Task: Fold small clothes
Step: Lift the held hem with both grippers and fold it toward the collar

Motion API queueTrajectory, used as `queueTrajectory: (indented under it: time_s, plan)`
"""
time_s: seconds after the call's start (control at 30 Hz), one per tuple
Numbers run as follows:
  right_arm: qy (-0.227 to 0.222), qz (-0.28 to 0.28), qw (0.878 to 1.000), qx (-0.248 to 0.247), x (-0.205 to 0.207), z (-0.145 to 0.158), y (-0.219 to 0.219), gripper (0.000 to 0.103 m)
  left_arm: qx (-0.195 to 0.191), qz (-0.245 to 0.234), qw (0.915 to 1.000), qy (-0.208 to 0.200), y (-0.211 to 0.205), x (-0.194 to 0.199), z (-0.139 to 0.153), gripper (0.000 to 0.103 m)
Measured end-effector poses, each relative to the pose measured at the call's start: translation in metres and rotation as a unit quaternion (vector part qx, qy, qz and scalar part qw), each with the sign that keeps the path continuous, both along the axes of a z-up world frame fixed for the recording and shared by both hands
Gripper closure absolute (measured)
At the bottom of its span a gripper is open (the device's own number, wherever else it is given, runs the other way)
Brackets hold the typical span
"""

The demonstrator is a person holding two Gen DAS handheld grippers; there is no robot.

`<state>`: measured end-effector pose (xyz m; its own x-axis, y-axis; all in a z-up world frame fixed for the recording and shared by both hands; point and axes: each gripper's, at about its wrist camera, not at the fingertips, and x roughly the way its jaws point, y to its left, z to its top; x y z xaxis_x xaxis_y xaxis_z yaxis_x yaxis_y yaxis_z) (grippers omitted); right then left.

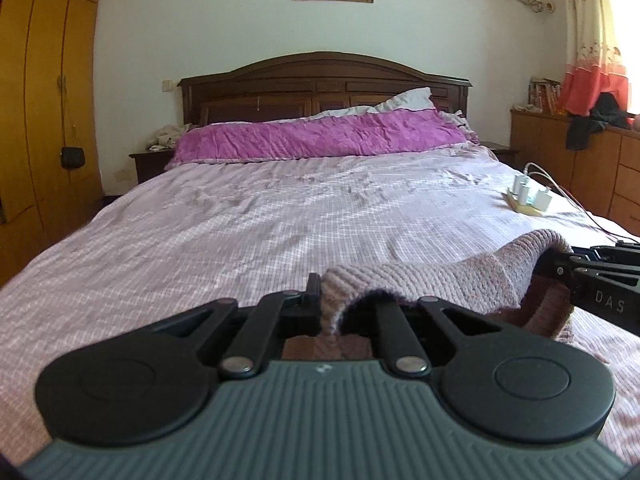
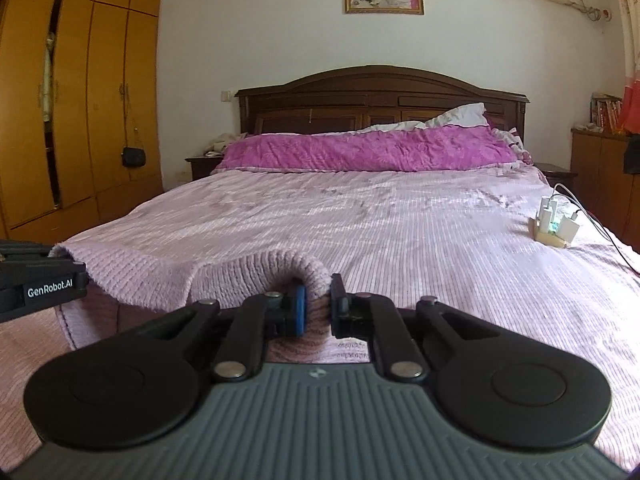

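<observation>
Each gripper has a ribbed grey-green body, 2 round black discs and black linkage bars with silver rivets. The right gripper [image 2: 318, 306] shows a blue pad on its inner finger; the left gripper [image 1: 320, 296] is black. Side lettering reads "GenRobot.AI" and "DAS".

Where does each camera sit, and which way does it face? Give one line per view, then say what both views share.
Left wrist: sits on the left gripper, looking along the bed to the headboard; own jaws shut on the pink knit garment; right gripper enters at right.
Right wrist: sits on the right gripper, facing likewise; own jaws clamp the garment; left gripper enters at left.
Shared: bed, garment, purple pillow, power strip.
</observation>
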<state>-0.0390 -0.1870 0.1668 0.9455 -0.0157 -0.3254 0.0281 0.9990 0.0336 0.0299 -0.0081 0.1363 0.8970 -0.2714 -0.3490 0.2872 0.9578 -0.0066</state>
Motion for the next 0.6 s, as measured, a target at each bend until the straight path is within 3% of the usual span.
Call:
queueTrajectory:
  time_s: [0.27, 0.6]
  plan:
    - [0.017, -0.020, 1.000, -0.017, 0.085, -0.016, -0.004, 0.091, -0.012, 0.019, 0.9994, 0.028, -0.009, 0.070, -0.022, 0.095]
    - [0.096, -0.033, 0.995, -0.020, 0.167, -0.082, -0.008, 0.090, -0.009, 0.039, 0.9930, 0.111, -0.018, 0.130, -0.088, 0.095]
